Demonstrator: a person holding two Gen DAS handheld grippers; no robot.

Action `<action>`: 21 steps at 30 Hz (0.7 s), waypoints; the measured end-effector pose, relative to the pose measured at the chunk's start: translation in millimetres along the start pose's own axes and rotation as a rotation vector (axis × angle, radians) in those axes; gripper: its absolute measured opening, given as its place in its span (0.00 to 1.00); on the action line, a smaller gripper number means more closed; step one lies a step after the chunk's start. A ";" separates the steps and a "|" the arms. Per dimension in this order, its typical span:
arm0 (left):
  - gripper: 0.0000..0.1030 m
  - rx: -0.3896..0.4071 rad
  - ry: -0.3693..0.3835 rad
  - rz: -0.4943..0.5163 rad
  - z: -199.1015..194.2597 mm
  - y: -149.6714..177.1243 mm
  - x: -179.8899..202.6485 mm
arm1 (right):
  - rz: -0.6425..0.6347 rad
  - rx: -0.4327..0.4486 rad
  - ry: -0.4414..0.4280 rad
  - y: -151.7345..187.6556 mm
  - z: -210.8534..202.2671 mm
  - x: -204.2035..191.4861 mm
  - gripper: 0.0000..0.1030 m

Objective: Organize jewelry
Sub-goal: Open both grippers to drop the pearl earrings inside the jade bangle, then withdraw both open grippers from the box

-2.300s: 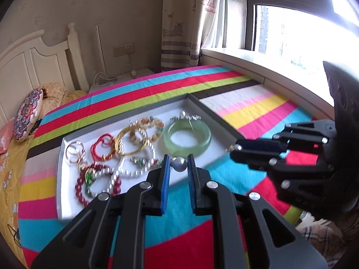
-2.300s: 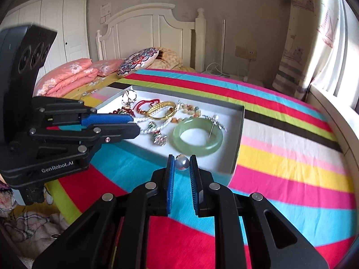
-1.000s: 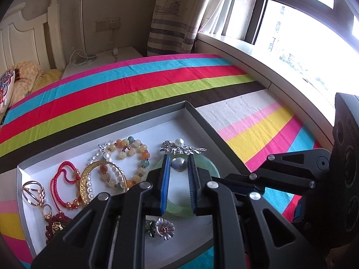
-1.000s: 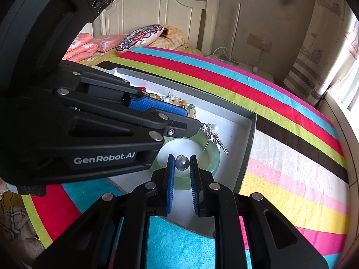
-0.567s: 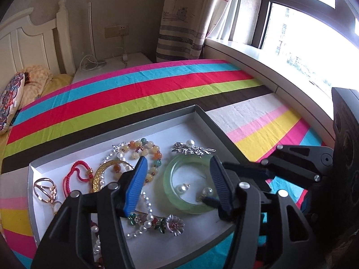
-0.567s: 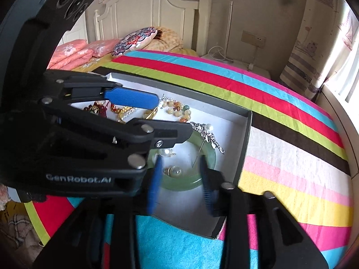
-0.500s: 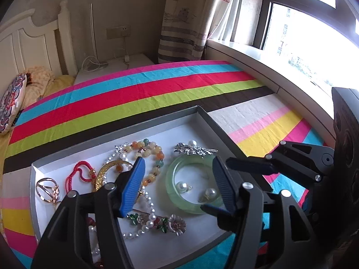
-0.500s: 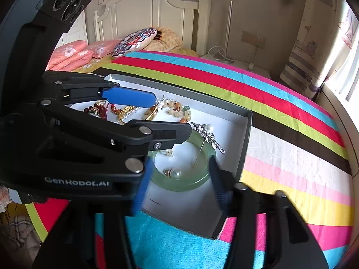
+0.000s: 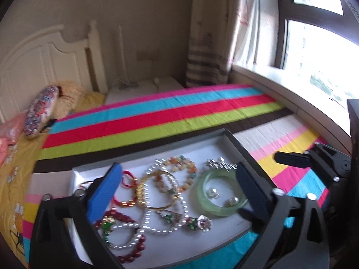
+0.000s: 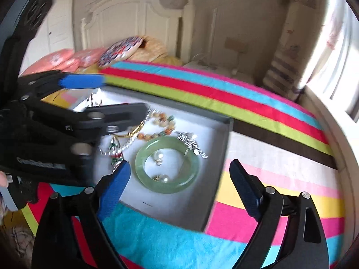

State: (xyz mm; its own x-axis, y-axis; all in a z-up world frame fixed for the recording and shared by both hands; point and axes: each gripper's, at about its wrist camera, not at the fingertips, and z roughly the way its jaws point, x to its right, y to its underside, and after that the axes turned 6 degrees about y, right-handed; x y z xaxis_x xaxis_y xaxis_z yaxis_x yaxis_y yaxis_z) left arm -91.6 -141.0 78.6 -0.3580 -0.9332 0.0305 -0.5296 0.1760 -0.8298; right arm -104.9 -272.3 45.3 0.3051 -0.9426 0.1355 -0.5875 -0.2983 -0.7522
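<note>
Striped bedspread (image 9: 170,121), white headboard (image 10: 134,20), curtained window (image 9: 318,51)

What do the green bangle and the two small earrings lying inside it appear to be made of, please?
The green bangle looks like jade or glass: pale, translucent, smooth and glossy. The two earrings look like pearl or imitation pearl: round, whitish, with bright highlights, on small metal-looking fittings. Which of these they really are cannot be told.
</note>
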 end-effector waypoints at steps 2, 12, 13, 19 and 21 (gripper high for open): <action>0.98 0.035 -0.050 -0.015 -13.5 6.8 -3.8 | 0.060 0.043 0.008 5.0 -16.7 1.7 0.84; 0.98 0.164 -0.212 -0.086 -70.6 64.4 -16.7 | 0.186 0.145 0.047 37.8 -46.3 -19.5 0.84; 0.98 0.174 -0.230 -0.081 -72.7 68.5 -16.2 | 0.189 0.153 0.054 38.7 -46.4 -23.1 0.84; 0.98 0.161 -0.234 -0.090 -68.4 85.7 -24.7 | 0.196 0.202 0.125 40.5 -50.9 -31.0 0.84; 0.98 0.138 -0.222 -0.106 -64.9 89.3 -28.6 | 0.210 0.201 0.130 40.8 -49.6 -28.3 0.84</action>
State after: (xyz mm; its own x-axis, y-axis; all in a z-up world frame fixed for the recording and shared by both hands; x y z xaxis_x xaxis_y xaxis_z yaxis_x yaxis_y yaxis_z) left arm -178.6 -78.3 39.8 -0.1209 -0.9926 0.0114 -0.4397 0.0433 -0.8971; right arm -174.7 -265.3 42.7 0.0867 -0.9956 0.0351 -0.4640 -0.0715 -0.8829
